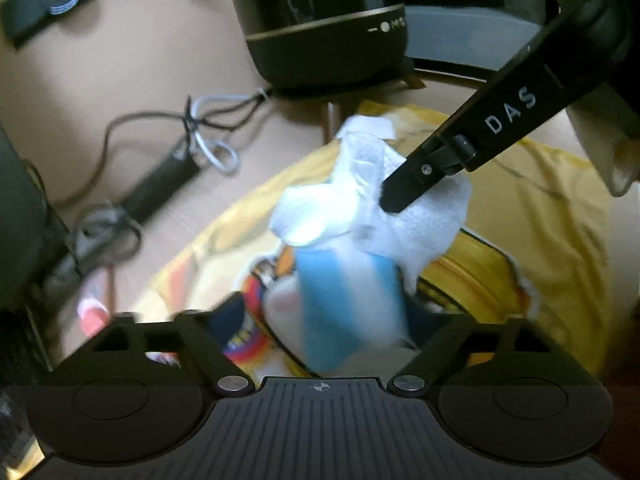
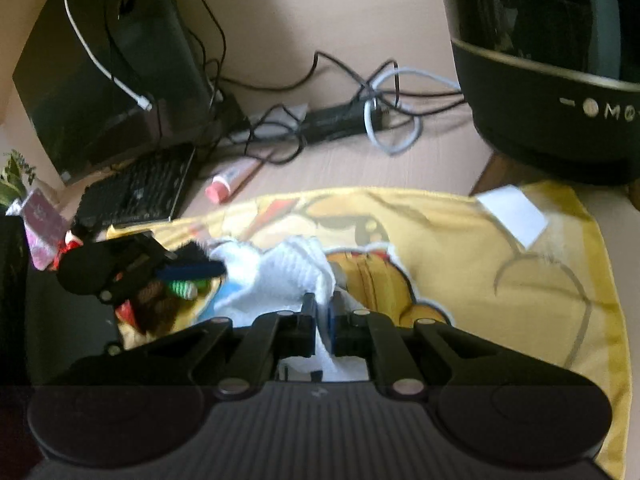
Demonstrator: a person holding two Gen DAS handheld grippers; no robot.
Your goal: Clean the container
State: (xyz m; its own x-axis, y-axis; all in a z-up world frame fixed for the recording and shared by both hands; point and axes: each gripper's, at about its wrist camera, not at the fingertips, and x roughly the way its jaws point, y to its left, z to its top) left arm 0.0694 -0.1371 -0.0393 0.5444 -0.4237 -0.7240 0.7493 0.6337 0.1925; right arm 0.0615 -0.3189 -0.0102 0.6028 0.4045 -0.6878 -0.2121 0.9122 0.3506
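Observation:
A blue and white container (image 1: 344, 300) stands between the fingers of my left gripper (image 1: 320, 332), which is shut on it over the yellow cartoon cloth (image 1: 540, 200). A white paper towel (image 1: 376, 192) is draped over the container's top. My right gripper (image 2: 322, 312) is shut on the paper towel (image 2: 288, 272) and presses it onto the container; one of its fingers (image 1: 404, 192) reaches in from the upper right in the left wrist view. The left gripper (image 2: 132, 268) also shows at the left of the right wrist view.
A black round appliance (image 1: 328, 32) stands behind the cloth. A tangle of cables and a power strip (image 2: 340, 120) lies on the beige table, with a pink tube (image 2: 232, 180), a keyboard (image 2: 136, 192) and a dark monitor (image 2: 112, 60) to the left.

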